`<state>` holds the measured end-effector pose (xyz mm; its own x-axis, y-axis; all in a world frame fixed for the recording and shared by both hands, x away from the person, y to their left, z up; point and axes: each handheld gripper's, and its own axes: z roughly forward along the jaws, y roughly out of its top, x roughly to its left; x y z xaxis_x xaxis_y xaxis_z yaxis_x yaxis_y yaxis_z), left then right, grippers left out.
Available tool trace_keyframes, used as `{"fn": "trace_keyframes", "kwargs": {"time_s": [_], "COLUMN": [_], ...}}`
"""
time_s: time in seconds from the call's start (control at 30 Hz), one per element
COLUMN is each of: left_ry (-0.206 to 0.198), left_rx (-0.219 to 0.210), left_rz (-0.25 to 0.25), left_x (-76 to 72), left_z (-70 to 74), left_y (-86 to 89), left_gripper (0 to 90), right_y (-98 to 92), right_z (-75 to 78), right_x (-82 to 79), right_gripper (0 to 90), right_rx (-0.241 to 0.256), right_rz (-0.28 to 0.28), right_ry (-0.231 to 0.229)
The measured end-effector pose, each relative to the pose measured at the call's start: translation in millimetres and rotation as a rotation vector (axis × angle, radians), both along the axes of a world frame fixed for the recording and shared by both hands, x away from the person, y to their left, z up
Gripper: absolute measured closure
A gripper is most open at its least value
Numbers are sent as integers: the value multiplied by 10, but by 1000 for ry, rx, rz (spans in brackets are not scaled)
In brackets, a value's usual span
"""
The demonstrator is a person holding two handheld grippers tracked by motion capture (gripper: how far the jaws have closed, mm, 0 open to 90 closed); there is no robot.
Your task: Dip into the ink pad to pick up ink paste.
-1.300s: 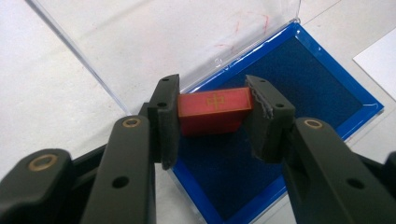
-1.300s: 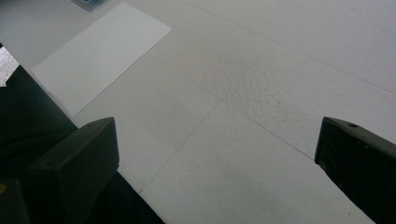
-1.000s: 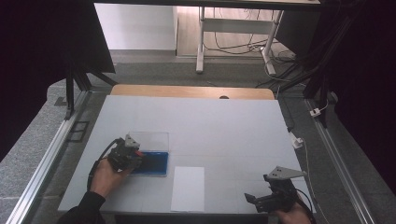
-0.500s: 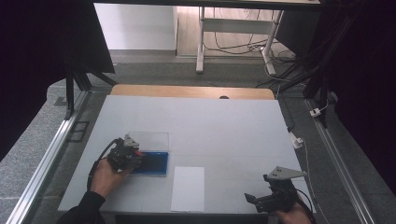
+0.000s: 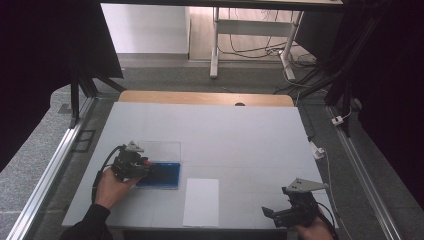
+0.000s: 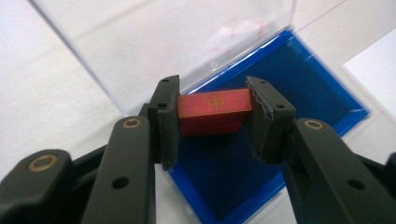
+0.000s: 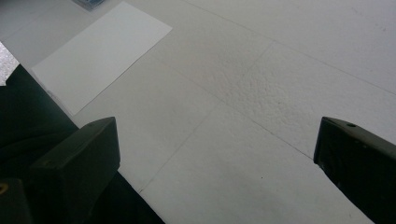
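My left gripper [image 6: 212, 119] is shut on a small red block [image 6: 215, 108] with a gold mark on its top. It holds the block over the dark blue tray [image 6: 285, 88] of an open case. The case's clear lid [image 6: 168, 37] stands up behind the tray. In the high view the left gripper [image 5: 145, 164] sits at the left end of the blue tray [image 5: 167, 175], with the clear lid [image 5: 162, 149] lying behind. My right gripper [image 5: 274, 214] rests near the table's front right edge, its jaws wide apart with nothing between them [image 7: 215, 154].
A white sheet of paper [image 5: 201, 201] lies flat near the front edge, between the two grippers, and shows at the upper left in the right gripper view [image 7: 100, 56]. The white table [image 5: 240, 135] stretches back to a wooden strip [image 5: 200, 97]. Metal rails run along both sides.
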<state>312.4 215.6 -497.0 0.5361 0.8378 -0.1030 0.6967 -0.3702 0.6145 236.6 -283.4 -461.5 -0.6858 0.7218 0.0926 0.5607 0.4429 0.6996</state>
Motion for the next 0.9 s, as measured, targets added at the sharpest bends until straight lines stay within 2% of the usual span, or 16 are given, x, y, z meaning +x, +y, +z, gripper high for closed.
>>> {"fn": "trace_keyframes", "kwargs": {"time_s": [0.17, 0.33, 0.53, 0.67, 0.9], "left_ry": [-48, -70, -79, -63, -82], "left_rx": [9, 20, -13, -17, -7], "left_rz": [-15, -18, -37, -54, -108], "left_x": [-45, -65, -95, -116, -177], "left_z": [90, 130, 198, 235, 298], "left_y": [-35, -55, -89, -157, -294], "left_gripper": [576, 575, 575, 575, 575], "right_y": [-2, -1, -4, -2, -7], "right_z": [0, 1, 0, 0, 1], "right_x": [0, -1, 1, -1, 1], "right_gripper": [3, 3, 3, 3, 3], "right_rx": [1, 1, 1, 2, 4], "right_rz": [-2, -1, 0, -1, -4], "right_ry": [1, 0, -1, 0, 1]}}
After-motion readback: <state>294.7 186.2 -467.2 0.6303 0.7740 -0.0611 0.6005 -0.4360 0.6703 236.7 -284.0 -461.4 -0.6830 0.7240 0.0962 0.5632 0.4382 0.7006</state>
